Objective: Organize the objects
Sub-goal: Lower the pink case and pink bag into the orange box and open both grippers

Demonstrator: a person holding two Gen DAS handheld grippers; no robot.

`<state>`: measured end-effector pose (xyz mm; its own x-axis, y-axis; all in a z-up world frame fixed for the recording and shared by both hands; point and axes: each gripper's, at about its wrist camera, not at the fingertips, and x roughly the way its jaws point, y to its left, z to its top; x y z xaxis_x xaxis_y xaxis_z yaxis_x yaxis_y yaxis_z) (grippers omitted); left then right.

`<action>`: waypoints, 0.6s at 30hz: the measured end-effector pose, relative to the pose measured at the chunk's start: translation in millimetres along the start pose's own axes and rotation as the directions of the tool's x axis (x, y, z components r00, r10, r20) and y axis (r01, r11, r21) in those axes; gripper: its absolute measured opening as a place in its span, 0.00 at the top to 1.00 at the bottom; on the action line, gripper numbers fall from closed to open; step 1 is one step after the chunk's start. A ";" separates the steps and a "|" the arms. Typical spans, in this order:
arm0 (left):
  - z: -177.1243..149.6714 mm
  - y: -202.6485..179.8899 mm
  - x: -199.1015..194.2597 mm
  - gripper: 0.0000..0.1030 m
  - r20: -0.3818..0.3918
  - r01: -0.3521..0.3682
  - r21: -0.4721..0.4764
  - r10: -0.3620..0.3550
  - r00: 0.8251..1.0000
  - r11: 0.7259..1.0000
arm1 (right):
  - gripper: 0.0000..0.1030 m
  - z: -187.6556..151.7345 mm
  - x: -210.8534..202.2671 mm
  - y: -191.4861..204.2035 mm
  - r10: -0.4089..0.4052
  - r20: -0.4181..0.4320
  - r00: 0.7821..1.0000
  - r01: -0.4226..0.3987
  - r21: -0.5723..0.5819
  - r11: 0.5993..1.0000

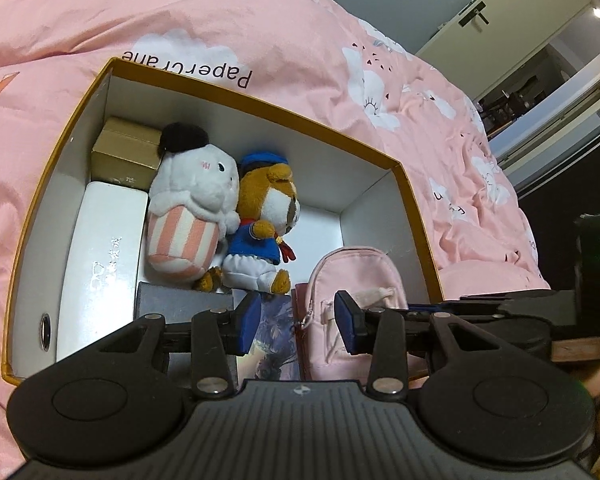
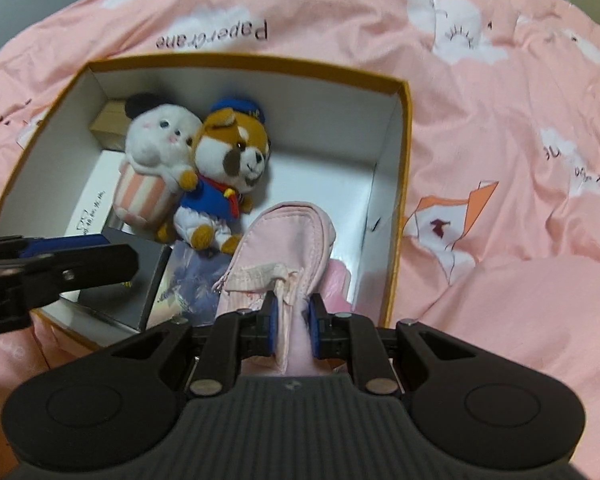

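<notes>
The right claw (image 2: 293, 326) grips the pink pouch (image 2: 284, 236) by its near end, long axis pointing into the box (image 2: 404, 128); the left claw (image 1: 298, 320) hangs spread, holding nothing, just left.

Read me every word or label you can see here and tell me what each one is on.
"Papercrane": on the pink bedcover, printed upside down behind the box.
Silver glasses logo with small characters: on the white case, too small to read.
Other dark letters on the bedcover, at right: partly creased, unreadable.
</notes>
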<state>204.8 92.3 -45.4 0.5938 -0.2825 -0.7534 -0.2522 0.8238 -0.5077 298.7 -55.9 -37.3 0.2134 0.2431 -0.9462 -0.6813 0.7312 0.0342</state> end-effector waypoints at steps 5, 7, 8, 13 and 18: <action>-3.8 0.5 4.1 0.56 -0.018 0.010 0.001 -0.010 1.000 1.000 | 0.83 6.0 14.0 6.9 -0.046 -0.052 0.998 0.044 -0.038 0.998; -5.3 0.6 5.4 0.56 -0.024 0.012 0.002 -0.012 1.000 1.000 | 0.83 7.5 18.2 11.4 -0.070 -0.069 0.995 0.066 -0.064 0.996; -5.9 0.8 5.7 0.56 -0.026 0.014 0.001 -0.014 1.000 1.000 | 0.82 7.8 20.0 13.8 -0.085 -0.076 0.993 0.079 -0.081 0.994; -6.7 3.0 4.2 0.56 -0.024 0.019 -0.002 -0.019 1.000 1.000 | 0.73 9.6 27.1 29.3 -0.176 -0.092 0.980 0.156 -0.193 0.969; -8.0 7.3 2.9 0.56 -0.021 0.013 -0.011 -0.013 1.000 1.000 | 0.65 11.4 9.5 28.4 -0.189 -0.072 0.979 0.169 -0.226 0.959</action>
<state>198.6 93.6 -54.6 0.5812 -0.3033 -0.7551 -0.2531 0.8145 -0.5220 289.4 -25.6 -41.6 0.2876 0.0541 -0.9562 -0.7762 0.5981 -0.1996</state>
